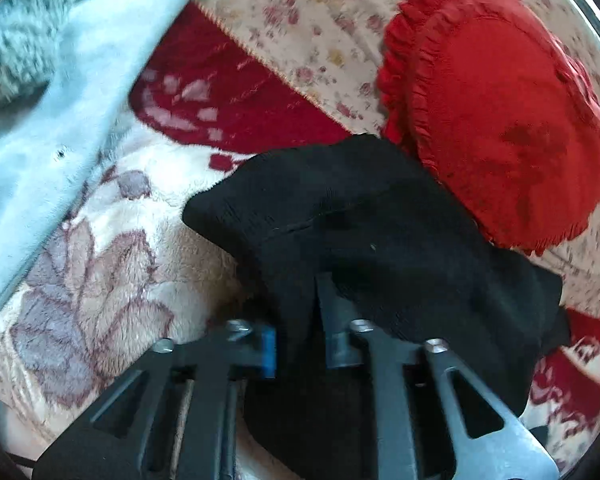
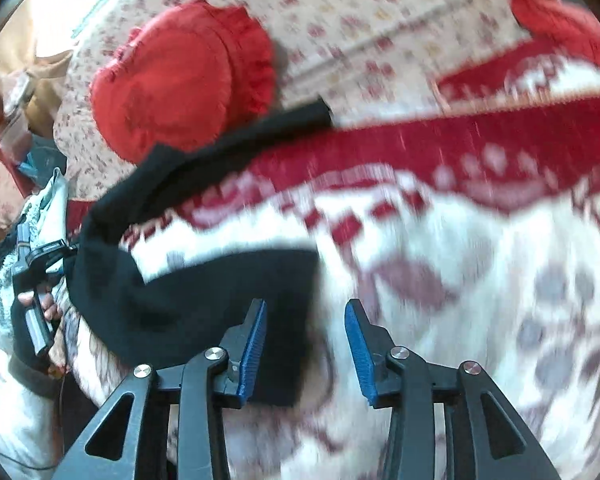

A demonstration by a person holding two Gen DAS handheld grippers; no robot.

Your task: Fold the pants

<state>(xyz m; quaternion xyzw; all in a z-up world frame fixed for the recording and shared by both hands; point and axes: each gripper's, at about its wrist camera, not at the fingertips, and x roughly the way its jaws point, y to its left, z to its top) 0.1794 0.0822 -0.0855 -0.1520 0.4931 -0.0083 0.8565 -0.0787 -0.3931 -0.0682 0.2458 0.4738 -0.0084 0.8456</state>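
Observation:
The black pants (image 1: 364, 216) lie bunched on a fleece blanket (image 1: 112, 248) with red and cream flower pattern. My left gripper (image 1: 300, 320) is shut on a fold of the black pants, and the cloth drapes over both fingers. In the right wrist view the pants (image 2: 188, 292) stretch from lower centre up to the left, with one leg (image 2: 260, 128) running toward a red cushion. My right gripper (image 2: 306, 340) is open, its blue pads apart, just right of the pants' edge and above the blanket (image 2: 480, 280). The left gripper (image 2: 40, 268) shows at the far left, held by a hand.
A round red frilled cushion (image 1: 500, 108) lies right behind the pants on a flowered sheet (image 1: 300, 20). It also shows in the right wrist view (image 2: 180, 80). A pale blue fluffy cloth (image 1: 52, 92) lies at the left. A second red cushion (image 2: 560, 20) sits at the far right.

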